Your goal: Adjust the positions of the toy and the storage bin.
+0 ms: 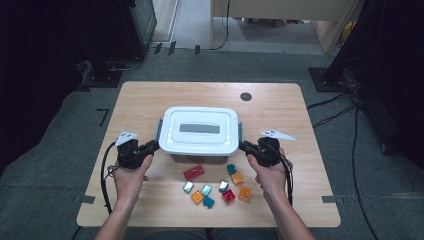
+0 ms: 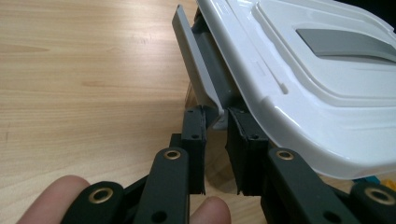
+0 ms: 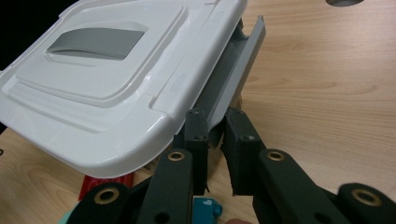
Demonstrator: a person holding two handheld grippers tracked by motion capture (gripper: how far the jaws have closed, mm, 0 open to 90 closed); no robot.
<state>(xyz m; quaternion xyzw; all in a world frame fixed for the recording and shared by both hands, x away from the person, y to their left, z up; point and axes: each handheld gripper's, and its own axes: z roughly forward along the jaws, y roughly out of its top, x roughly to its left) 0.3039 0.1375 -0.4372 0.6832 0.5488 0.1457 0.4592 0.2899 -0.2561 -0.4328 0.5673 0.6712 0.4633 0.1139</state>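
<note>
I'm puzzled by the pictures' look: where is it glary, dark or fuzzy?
High view: soft overall, room edges nearly black, table evenly lit. Left gripper view: glare along the white lid, fingertip blurred. Right gripper view: shine on the lid's rim, black corner behind it.

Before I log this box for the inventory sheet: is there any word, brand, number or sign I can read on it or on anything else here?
No readable text.
White lid: a plain grey inset and a small raised mark near the rim, too faint to read.
Grey side latches: blank.
Coloured blocks: too small to tell.
Table: a dark round spot, no lettering.
</note>
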